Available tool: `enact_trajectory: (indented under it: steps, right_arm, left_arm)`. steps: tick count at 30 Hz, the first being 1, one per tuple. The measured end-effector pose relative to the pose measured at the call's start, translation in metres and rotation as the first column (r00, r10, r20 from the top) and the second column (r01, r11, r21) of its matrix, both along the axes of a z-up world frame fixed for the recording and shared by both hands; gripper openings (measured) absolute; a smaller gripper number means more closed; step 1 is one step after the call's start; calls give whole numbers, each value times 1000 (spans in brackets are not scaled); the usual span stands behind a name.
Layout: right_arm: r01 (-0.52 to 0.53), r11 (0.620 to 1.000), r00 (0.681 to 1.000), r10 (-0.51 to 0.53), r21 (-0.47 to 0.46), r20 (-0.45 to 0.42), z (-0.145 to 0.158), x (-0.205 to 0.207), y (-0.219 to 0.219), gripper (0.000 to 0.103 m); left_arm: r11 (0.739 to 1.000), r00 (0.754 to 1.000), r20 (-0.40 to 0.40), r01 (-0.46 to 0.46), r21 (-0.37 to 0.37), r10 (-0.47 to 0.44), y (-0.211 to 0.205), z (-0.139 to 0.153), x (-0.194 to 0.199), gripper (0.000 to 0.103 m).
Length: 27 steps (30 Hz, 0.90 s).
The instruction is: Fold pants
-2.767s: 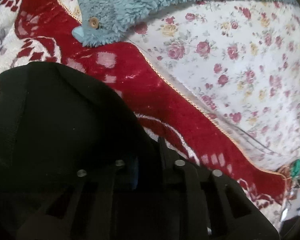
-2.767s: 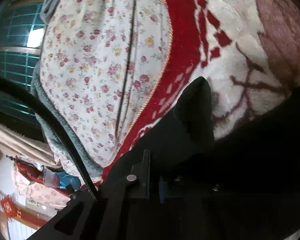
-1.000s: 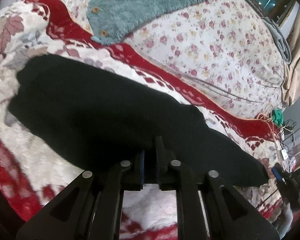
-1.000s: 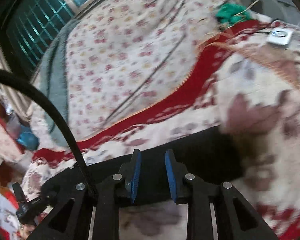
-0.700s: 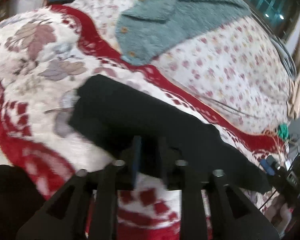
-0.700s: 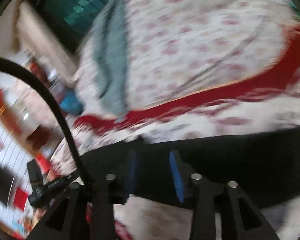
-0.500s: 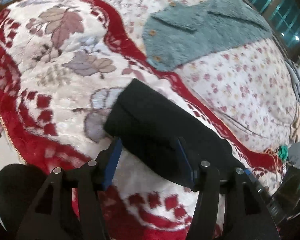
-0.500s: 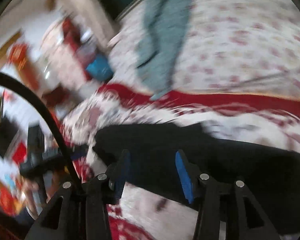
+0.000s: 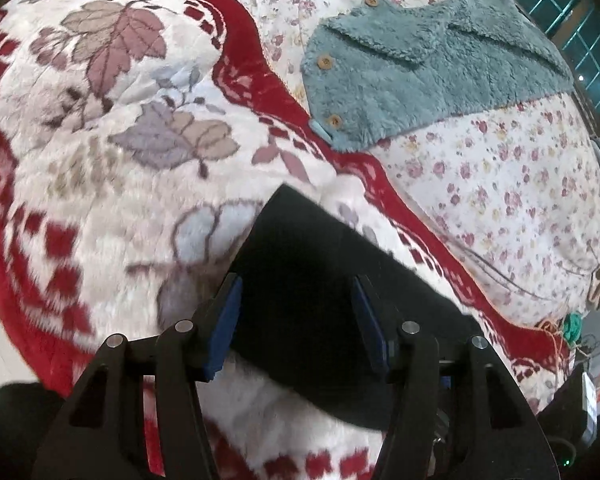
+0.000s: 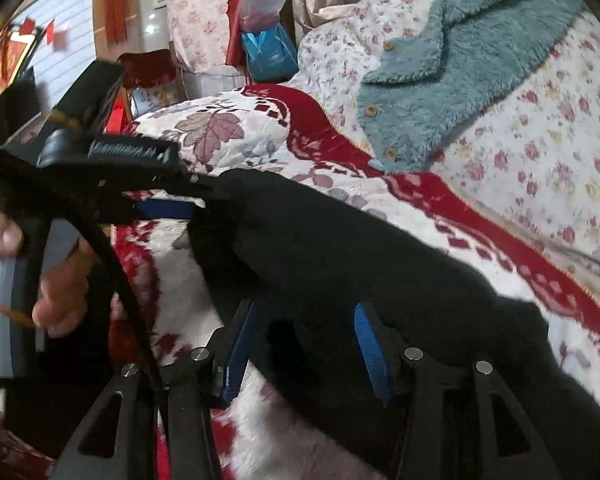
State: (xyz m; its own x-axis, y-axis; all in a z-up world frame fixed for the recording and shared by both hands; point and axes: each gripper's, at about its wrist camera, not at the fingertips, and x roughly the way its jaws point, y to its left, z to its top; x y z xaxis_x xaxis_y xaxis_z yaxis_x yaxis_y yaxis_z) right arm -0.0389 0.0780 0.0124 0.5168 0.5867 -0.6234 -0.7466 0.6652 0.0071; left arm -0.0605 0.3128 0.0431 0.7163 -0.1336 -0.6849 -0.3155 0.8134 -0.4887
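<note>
Now: black pants (image 9: 320,280) folded long, flat on red-and-white leaf blanket (image 9: 100,160); left gripper (image 9: 296,316) and right gripper (image 10: 300,344) both spread wide over them, pinching nothing.

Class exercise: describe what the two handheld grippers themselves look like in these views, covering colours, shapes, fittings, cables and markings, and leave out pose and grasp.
Both the left gripper and the right gripper have black angular finger frames with triangular cut-outs, silver round screw heads and blue pads inside the fingers. A black cable curves past the right gripper. Seen from the right wrist, the left gripper's black body carries small white lettering, too blurred to read, and a grey handle.
</note>
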Motion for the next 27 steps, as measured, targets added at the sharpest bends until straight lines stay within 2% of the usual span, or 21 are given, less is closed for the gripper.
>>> enact_trajectory:
  steps: [1, 3, 4, 5, 7, 11, 13, 17, 18, 19, 20, 22, 24, 27]
  right_arm:
    - [-2, 1000, 1000, 2, 18, -12, 1, 4, -1, 29]
    - [-7, 998, 999, 9, 59, -36, 4, 11, -3, 18]
    - [-10, 998, 999, 12, 68, -41, 5, 12, -3, 12]
    - [-7, 997, 999, 11, 77, -51, 7, 15, -3, 9]
    - [-12, 994, 997, 21, 109, -78, 13, 15, -5, 8]
    - [-34, 989, 996, 45, 144, -71, 28, 1, -11, 8]
    - [-47, 988, 995, 59, 145, -78, 30, -7, -11, 8]
    - [-45, 993, 994, 56, 110, -93, 10, -12, 2, 8]
    - [-33, 996, 990, 44, 83, -132, -5, -8, 9, 10]
    - [-27, 998, 982, 37, 59, -187, -17, -3, 13, 15]
    - [-21, 998, 977, 33, 61, -212, -20, -1, 13, 16]
    - [-11, 990, 972, 44, 140, -233, -11, -1, 2, 22]
    - [3, 984, 971, 40, 176, -236, 1, -1, -9, 28]
    - [31, 981, 978, 10, 190, -209, 14, -4, -28, 29]
  left_arm:
    - [1000, 1000, 4, 5, -4, -5, 1, 0, 5, 55]
    - [1000, 1000, 16, 14, -2, -14, 2, -2, 16, 51]
    - [1000, 1000, 17, 18, 13, -19, 2, -2, 22, 28]
    - [999, 1000, 4, 29, 31, -29, 1, -1, 26, 21]
    - [999, 999, 31, 43, 30, -44, 2, 6, 25, 16]
    - [995, 994, 85, 69, 65, -75, 0, 26, 8, 16]
    - [992, 994, 80, 71, 101, -80, 0, 28, 0, 16]
    - [983, 999, -18, 47, 180, -44, 0, 0, 2, 16]
    - [983, 998, -45, 47, 179, -39, 0, -9, 4, 17]
    - [983, 997, -70, 49, 175, -38, 1, -15, 7, 23]
    - [982, 997, -74, 36, 184, -22, 2, -16, 7, 26]
    - [978, 998, -56, 17, 207, -6, 3, -8, 1, 35]
    - [967, 999, -37, -9, 254, 19, 3, 2, -4, 36]
    - [956, 999, -16, -25, 292, 31, -1, 14, -13, 36]
